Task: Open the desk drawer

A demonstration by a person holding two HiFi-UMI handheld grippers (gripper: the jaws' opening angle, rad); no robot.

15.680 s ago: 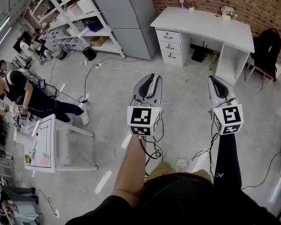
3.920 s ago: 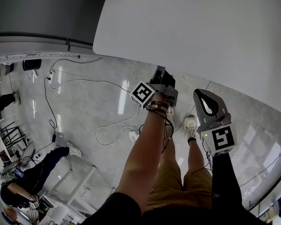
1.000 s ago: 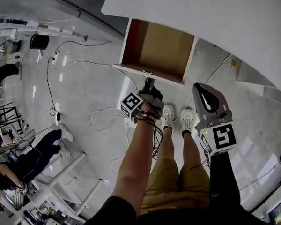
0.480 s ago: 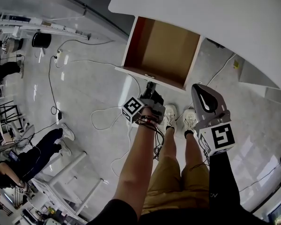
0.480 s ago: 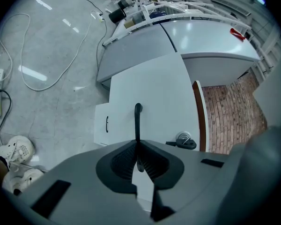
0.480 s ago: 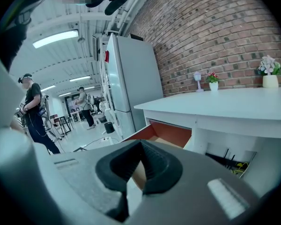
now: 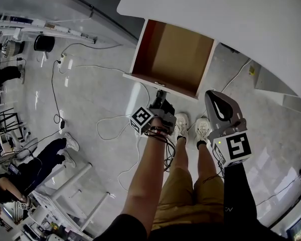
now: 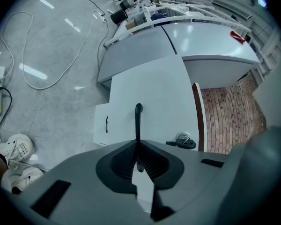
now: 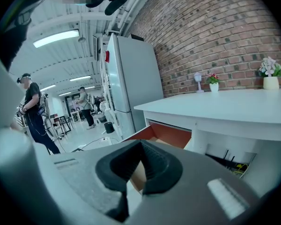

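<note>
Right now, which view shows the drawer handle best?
Left gripper view: the drawer handle stands mid-picture, clamped in the left gripper. The head view shows only a speck of it past that gripper; the right gripper view shows none.

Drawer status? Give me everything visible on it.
The drawer is pulled far out from under the white desk top, with nothing visible inside. The interior looks like brown board, with a reddish left wall. The front panel is white, with a thin dark handle and a round lock. The left gripper has its jaws shut on that handle.
</note>
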